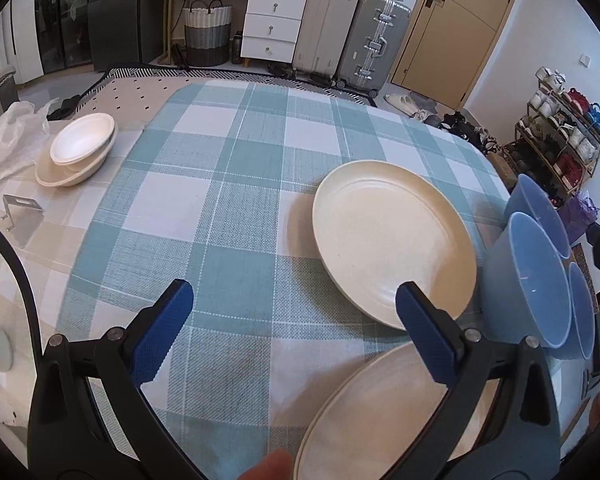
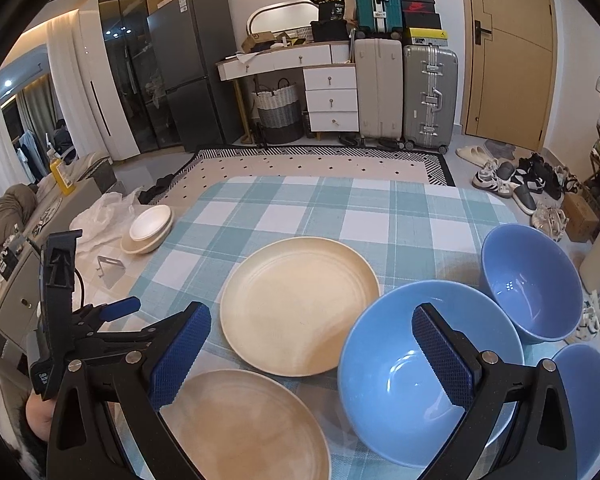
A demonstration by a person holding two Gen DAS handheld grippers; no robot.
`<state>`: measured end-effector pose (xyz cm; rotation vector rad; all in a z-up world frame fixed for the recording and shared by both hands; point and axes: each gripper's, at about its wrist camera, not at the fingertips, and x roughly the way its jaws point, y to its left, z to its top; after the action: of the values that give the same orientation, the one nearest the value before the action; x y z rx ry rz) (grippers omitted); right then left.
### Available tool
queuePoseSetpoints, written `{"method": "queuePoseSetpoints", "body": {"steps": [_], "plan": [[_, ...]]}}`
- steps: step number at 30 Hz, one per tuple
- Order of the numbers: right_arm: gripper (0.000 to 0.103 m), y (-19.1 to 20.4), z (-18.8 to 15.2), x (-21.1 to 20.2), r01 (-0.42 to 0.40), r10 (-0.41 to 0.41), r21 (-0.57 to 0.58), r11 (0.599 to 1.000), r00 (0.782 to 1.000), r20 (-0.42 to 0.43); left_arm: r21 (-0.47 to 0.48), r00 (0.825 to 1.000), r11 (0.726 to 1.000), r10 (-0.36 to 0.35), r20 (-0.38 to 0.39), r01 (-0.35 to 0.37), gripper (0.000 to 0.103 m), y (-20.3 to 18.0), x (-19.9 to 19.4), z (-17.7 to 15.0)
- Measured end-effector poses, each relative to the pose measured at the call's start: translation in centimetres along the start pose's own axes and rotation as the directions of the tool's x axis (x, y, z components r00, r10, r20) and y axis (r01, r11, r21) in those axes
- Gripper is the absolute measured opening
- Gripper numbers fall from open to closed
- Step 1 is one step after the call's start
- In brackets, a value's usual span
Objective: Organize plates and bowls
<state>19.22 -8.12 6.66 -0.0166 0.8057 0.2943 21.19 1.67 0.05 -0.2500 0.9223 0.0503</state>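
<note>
Two cream plates lie on the checked tablecloth: one further off (image 1: 392, 236) (image 2: 300, 308) and a tanner one close by (image 1: 380, 412) (image 2: 244, 424). Three blue bowls stand to their right: a middle one (image 2: 396, 372) (image 1: 532, 280), a far one (image 2: 532, 280) and a near one (image 2: 588, 400). My left gripper (image 1: 294, 300) is open above bare cloth, and its right finger overlaps the rims of both plates. My right gripper (image 2: 312, 316) is open too, spanning the gap between the near plate and the middle blue bowl. Neither holds anything.
A stack of white bowls (image 1: 80, 148) (image 2: 148, 228) sits at the far left beside a crumpled plastic bag (image 1: 4, 140) and a small metal bracket (image 1: 20, 208). The left gripper body (image 2: 60, 280) shows at the right view's left edge. Suitcases, drawers and a shoe rack stand beyond the table.
</note>
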Motion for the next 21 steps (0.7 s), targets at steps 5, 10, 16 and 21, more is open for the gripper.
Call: {"method": "queuePoseSetpoints", "body": {"steps": [5,10,16,21], "plan": [[0.102,-0.2,-0.6,1.3,0.011,-0.012,-0.009,1.000,1.000,-0.019,0.002,0.999,1.000,0.027,-0.043,-0.027,0.101,-0.5,3.3,0.0],[0.102,-0.3,-0.9,2.1,0.010,-0.010,-0.018,1.000,1.000,-0.030,-0.001,0.997,0.999,0.044,-0.067,-0.044,0.101,-0.5,5.4,0.2],[0.102,-0.5,-0.8,3.0,0.013,-0.013,-0.014,1.000,0.999,-0.040,0.008,0.992,0.996,0.091,-0.086,-0.091,0.101,-0.5,7.3,0.6],[0.102,-0.6,-0.8,3.4,0.015,-0.015,-0.015,1.000,0.999,-0.047,0.001,0.987,0.993,0.120,-0.104,-0.121,0.101,0.1,8.5,0.7]]}}
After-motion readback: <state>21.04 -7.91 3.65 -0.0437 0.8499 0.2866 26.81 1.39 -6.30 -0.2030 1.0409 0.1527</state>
